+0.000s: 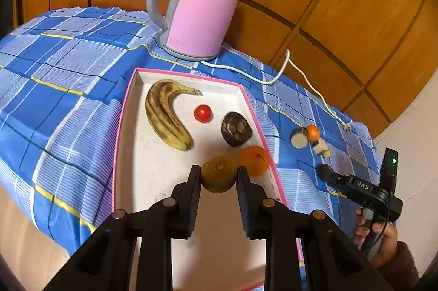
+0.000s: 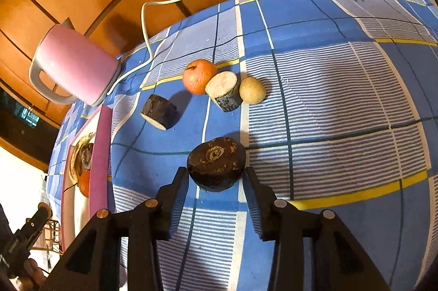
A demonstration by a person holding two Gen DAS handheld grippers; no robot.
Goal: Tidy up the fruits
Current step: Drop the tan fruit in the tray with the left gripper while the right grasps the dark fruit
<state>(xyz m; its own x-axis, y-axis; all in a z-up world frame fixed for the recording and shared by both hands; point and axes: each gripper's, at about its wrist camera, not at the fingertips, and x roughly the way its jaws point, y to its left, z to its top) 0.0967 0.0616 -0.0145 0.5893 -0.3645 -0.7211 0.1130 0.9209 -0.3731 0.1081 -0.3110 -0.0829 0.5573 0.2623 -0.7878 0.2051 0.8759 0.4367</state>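
The dark round fruit (image 2: 216, 163), lying dead ahead between the spread, unclosed jaws, is being straddled by the right hand-held gripper (image 2: 216, 176), while a greenish-brown fruit (image 1: 218, 173) is being clamped over the tray (image 1: 131, 154) by the left hand-held gripper (image 1: 219, 176).

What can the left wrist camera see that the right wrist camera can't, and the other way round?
Only the left wrist view shows the whole banana, a small red tomato and the left tool shut on a brownish-green fruit over the pink-rimmed tray.

Only the right wrist view shows the right tool open around a dark round piece on the checked cloth, plus a pale round fruit.

Both show the pink kettle, its white cord and the tray.
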